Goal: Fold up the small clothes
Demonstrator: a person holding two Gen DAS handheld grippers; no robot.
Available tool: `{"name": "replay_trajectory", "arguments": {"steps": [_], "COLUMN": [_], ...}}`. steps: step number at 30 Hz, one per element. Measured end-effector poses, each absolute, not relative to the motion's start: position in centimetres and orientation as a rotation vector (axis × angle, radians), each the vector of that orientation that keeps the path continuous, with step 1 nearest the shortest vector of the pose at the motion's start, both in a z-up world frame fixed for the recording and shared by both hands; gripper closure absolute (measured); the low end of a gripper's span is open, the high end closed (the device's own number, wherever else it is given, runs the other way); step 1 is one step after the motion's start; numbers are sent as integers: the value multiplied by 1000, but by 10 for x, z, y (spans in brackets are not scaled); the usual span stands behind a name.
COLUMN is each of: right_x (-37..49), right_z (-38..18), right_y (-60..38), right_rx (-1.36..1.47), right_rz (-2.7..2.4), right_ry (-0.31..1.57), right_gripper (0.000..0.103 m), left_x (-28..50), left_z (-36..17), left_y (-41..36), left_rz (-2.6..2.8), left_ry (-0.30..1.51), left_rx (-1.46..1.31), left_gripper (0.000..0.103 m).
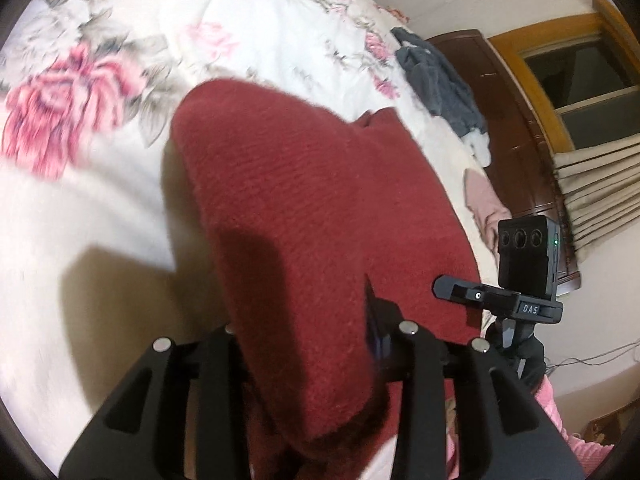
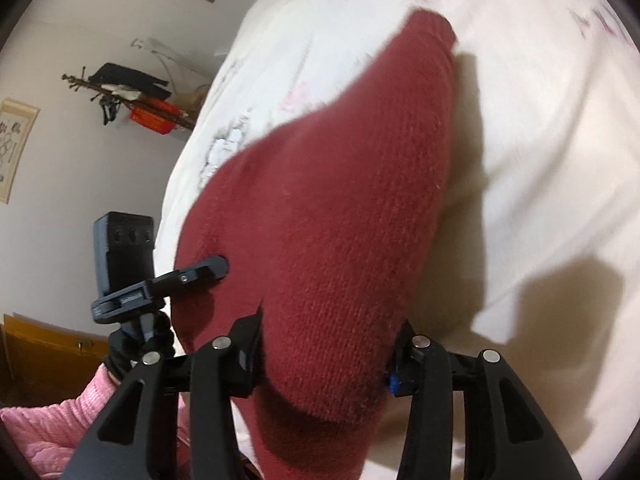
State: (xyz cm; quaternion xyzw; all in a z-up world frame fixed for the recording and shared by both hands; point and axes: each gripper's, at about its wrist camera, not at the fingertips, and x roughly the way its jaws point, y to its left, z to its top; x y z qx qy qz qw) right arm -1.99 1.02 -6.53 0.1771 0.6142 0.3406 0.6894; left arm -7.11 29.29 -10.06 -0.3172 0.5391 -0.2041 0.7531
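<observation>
A dark red knit garment (image 1: 304, 184) hangs lifted over the floral bedsheet (image 1: 100, 208), bunched and draped forward. In the left wrist view its fabric runs down between the fingers of my left gripper (image 1: 308, 332), which is shut on it; one black fingertip (image 1: 376, 316) shows at the cloth's right edge. In the right wrist view the same red garment (image 2: 340, 200) fills the gap of my right gripper (image 2: 324, 360), shut on a thick fold. Each view shows the other gripper's camera block close alongside (image 1: 524, 248) (image 2: 124, 252).
A grey fleecy garment (image 1: 440, 80) and a pale pink garment (image 1: 484, 204) lie near the bed's far edge by a dark wooden headboard (image 1: 516, 132). Beige curtain (image 1: 600, 184) and a window beyond. A pink sleeve (image 2: 48, 420) sits low left; a coat rack (image 2: 132, 96) stands by the wall.
</observation>
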Motion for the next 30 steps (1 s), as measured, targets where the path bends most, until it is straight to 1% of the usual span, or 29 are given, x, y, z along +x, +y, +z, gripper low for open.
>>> {"name": "replay_trajectory", "arguments": {"steps": [6,11,15,16,18,19,21,23,25,26,27,29,30], "right_x": [-24,-30,-34,-35,-38,-39,-45,-52,-60,-66,-73,-85,-92], "right_z": [-92,-113,-122,-119,-111,-106,-92,-77,-66,-60,-53,-43,-37], "right_y": [0,-12,-20,-18,-17,-14,-11,-8,-8,-7,-6,-3,-5], "right_rx": [465,498,543,530,475,442,374,310,254,226,192,131,107], "right_rz": [727,697,672,662,629,611,562,480,423,399,367,299,269], "right_ry": [1369,1377,1382,1381,1382,1378,1362,1356,1336,1321,1309,1296,1278], "right_gripper": [53,48,44,42,33,31,24,18,17,16,13,8,8], "left_x": [-74,-73,-76,-78,-84,-87,-93,-101,-113,-118,-126,-136,-144], "left_z": [-112,-128,-133,-132,-126,-122,-109,-97,-84,-77,-69,-58,-50], "left_y": [293,294,299,300,302,303,301,299,297,295,292,285,280], "left_rz": [-450,-447,-440,-433,-407,-394,-359,-340,-323,-308,-281,-234,-222], "left_ry": [1184,1189,1168,1169,1178,1179,1178,1181,1173,1170,1170,1176,1169], "left_rx": [-668,-671,-715,-718,-707,-696,-648,-604,-577,-562,-532,-478,-457], "left_gripper": [64,54,52,52,51,51,45,44,43,40,36,32,29]}}
